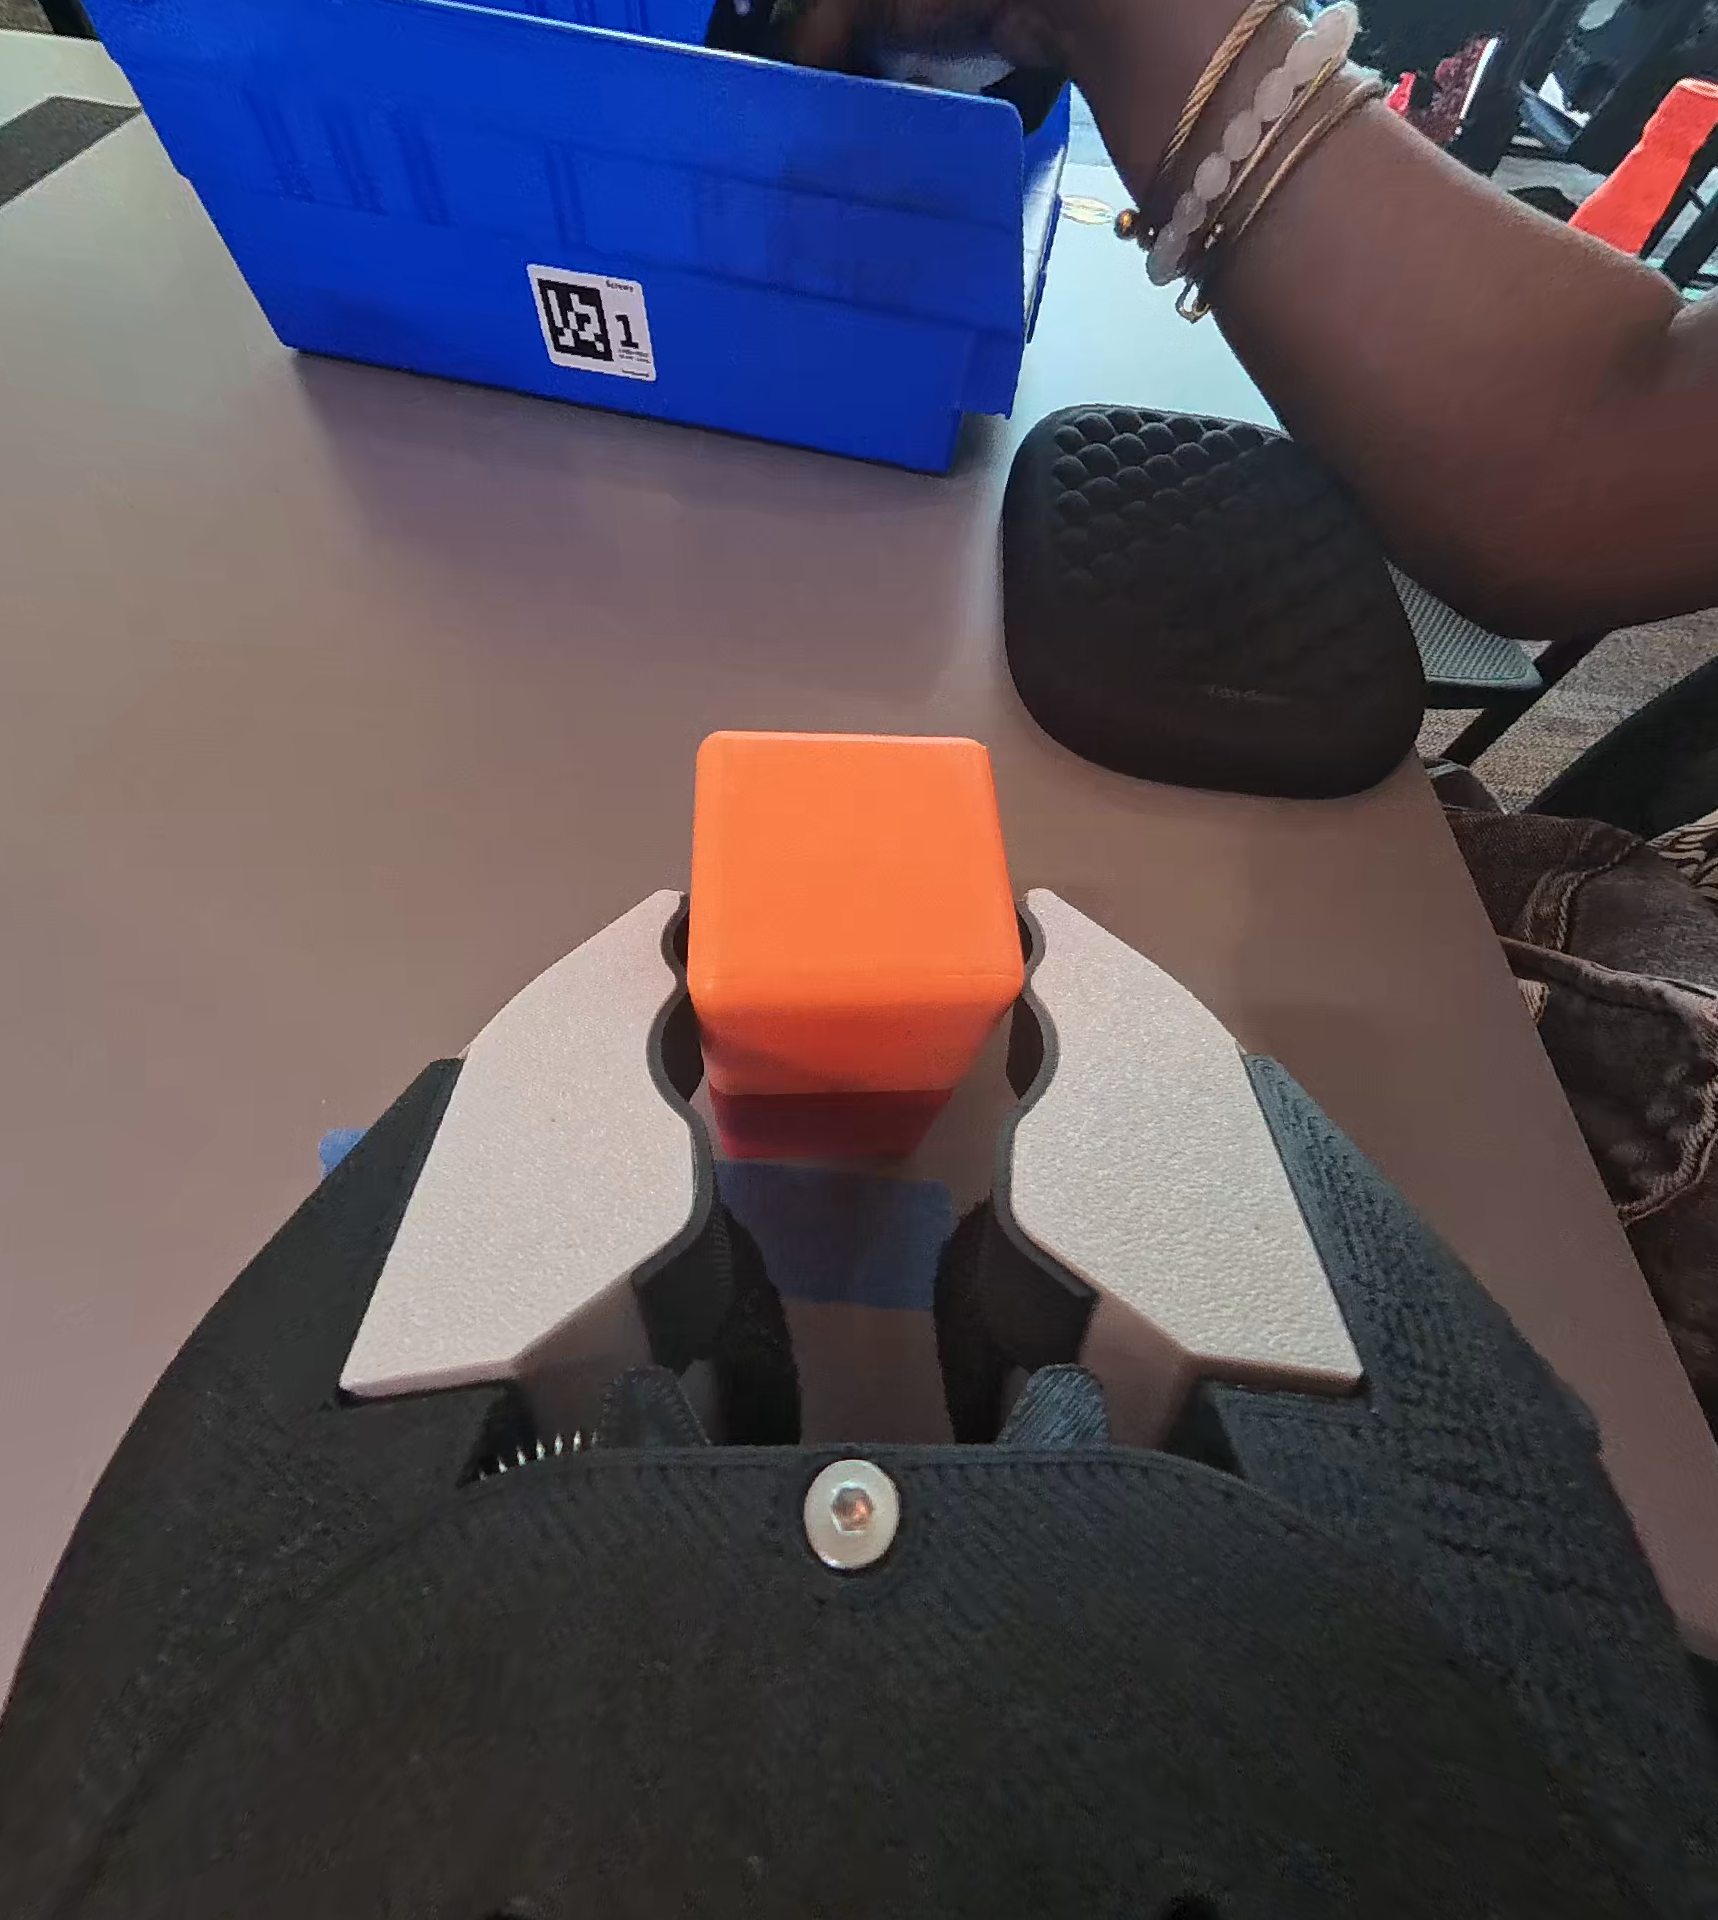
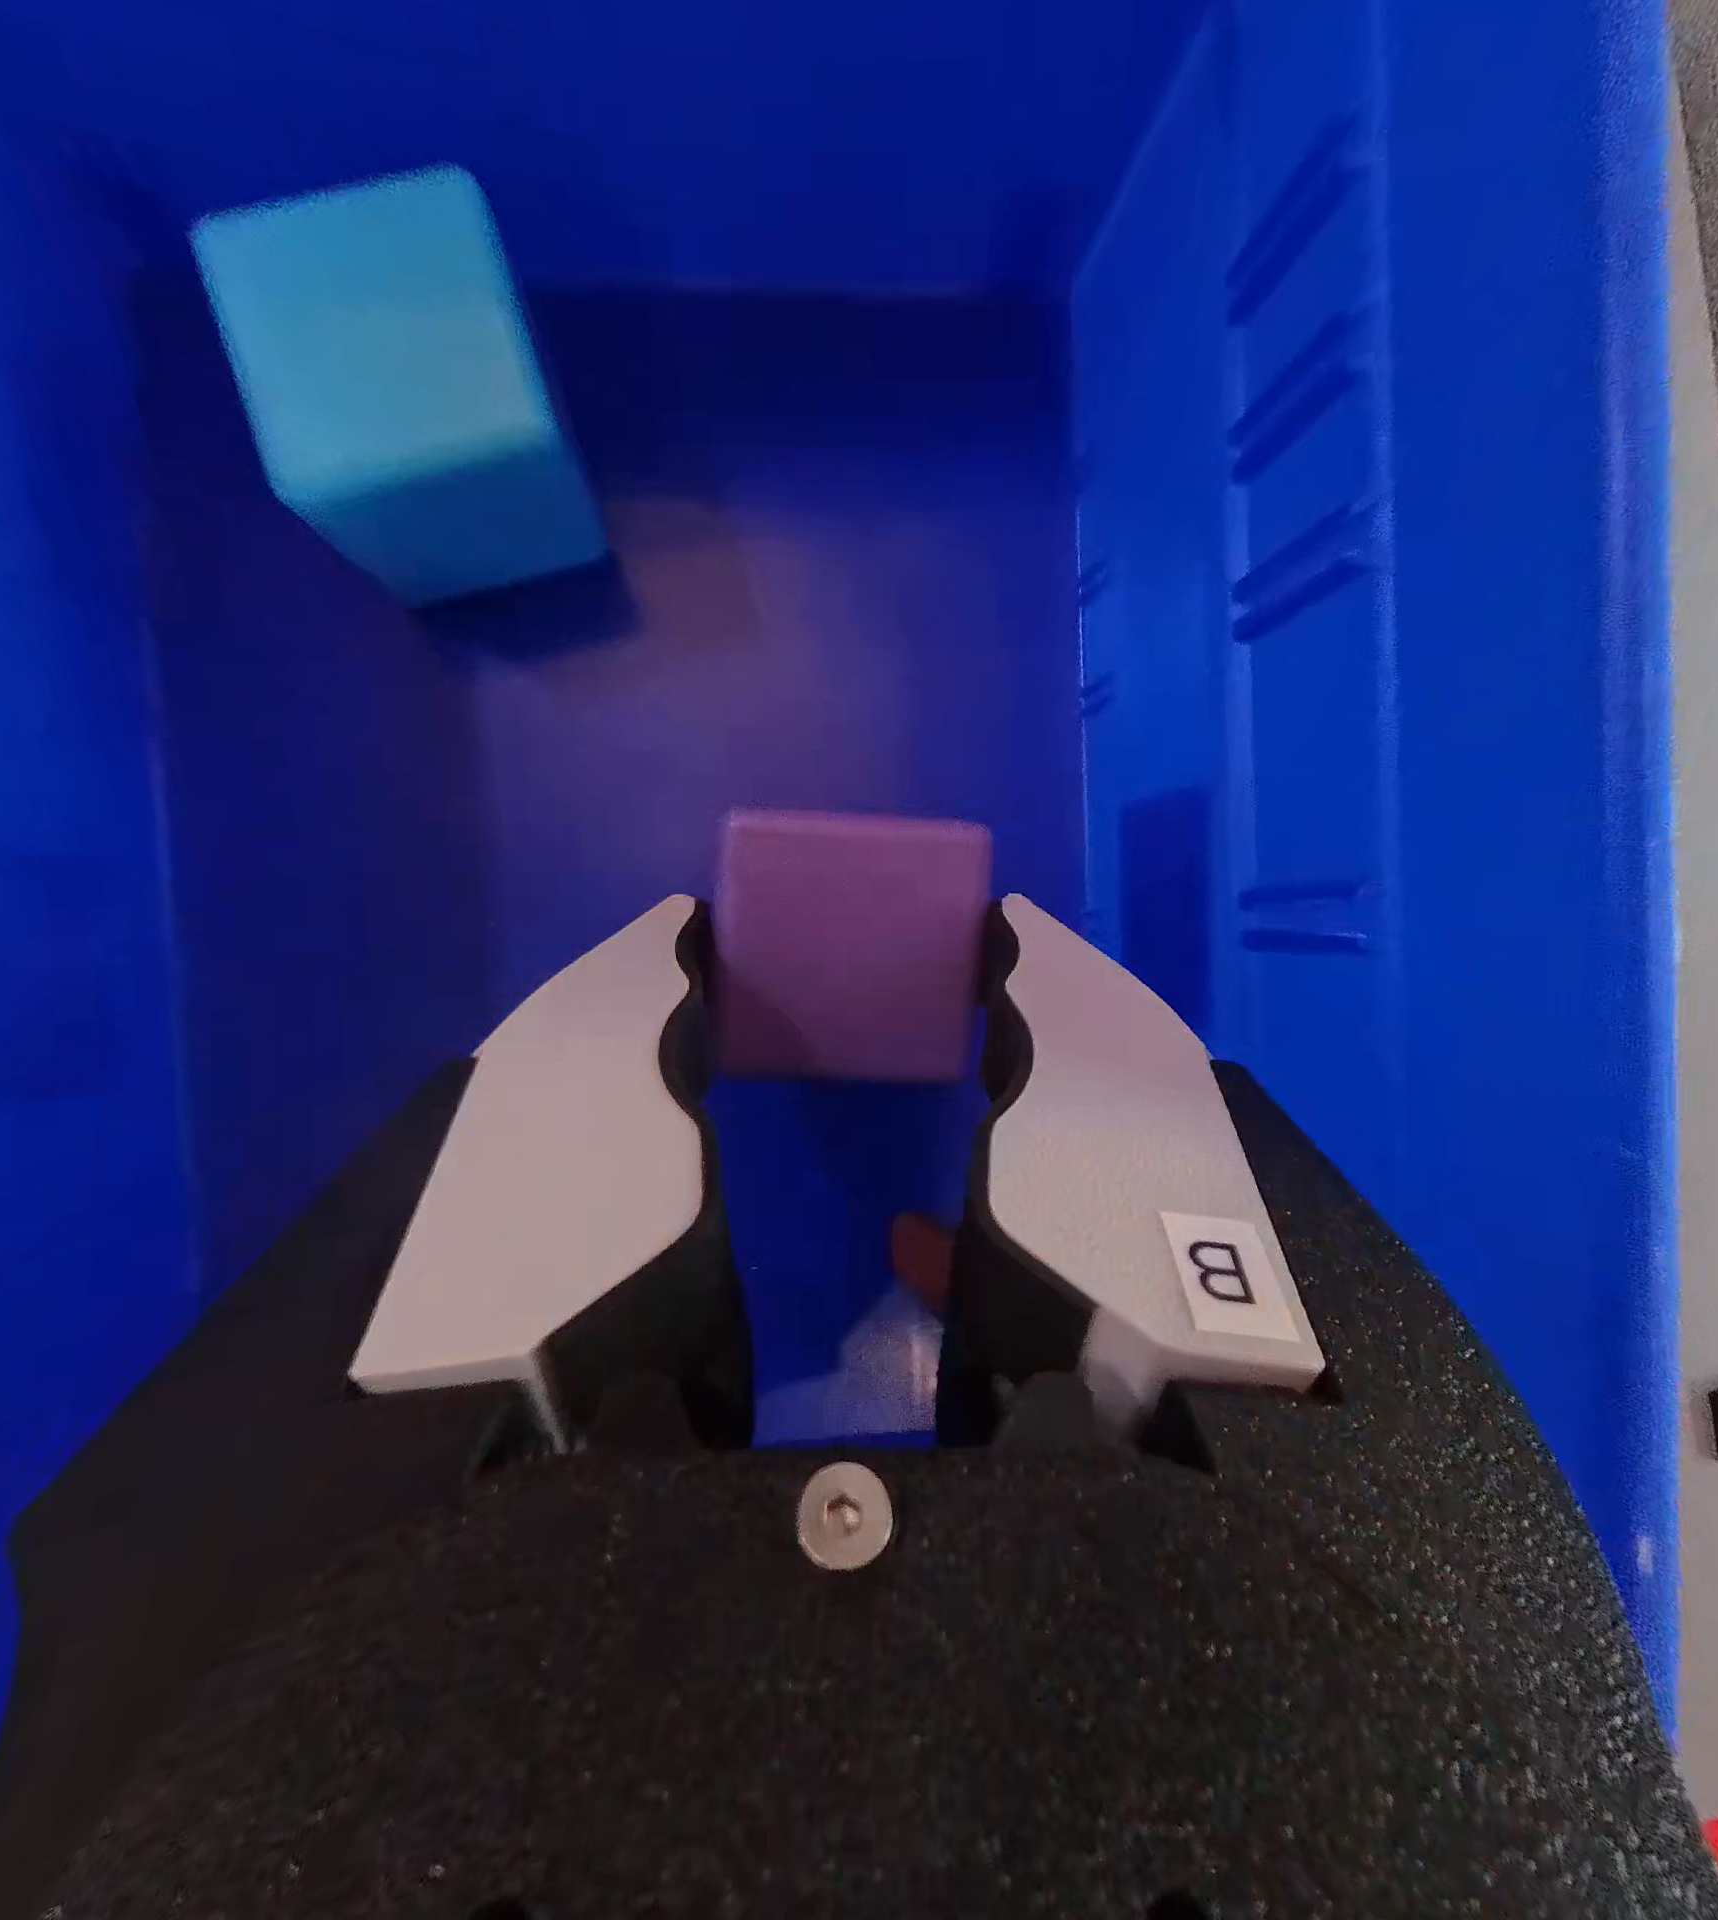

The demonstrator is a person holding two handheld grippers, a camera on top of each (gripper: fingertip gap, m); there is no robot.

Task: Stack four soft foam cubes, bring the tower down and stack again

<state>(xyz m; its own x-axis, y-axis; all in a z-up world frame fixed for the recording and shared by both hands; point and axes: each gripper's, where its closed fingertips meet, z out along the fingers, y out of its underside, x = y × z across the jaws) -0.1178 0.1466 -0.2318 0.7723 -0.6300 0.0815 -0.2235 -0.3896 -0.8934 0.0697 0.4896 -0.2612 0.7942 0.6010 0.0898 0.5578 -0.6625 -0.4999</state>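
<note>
The orange cube sits between the fingertips of my left gripper, stacked squarely on a red cube that shows only as a dark strip below it. My left fingers flank the orange cube at its lower sides; they look to be touching it, but I cannot tell whether they press or merely bracket it. Just behind the red cube, nearer my gripper's base, a patch of blue tape lies flat on the worktop. Ahead and to the right of the left gripper lies a black textured pad, and my forearm, with bracelets at the wrist, passes above it toward the blue bin straight ahead, which carries a white sticker on its near wall.

Inside that bin, my right gripper is closed on a purple cube, its fingertips pinching the cube from both sides. Farther ahead and to the left of this gripper, a light blue cube rests on the bin floor, well apart from the purple one.
</note>
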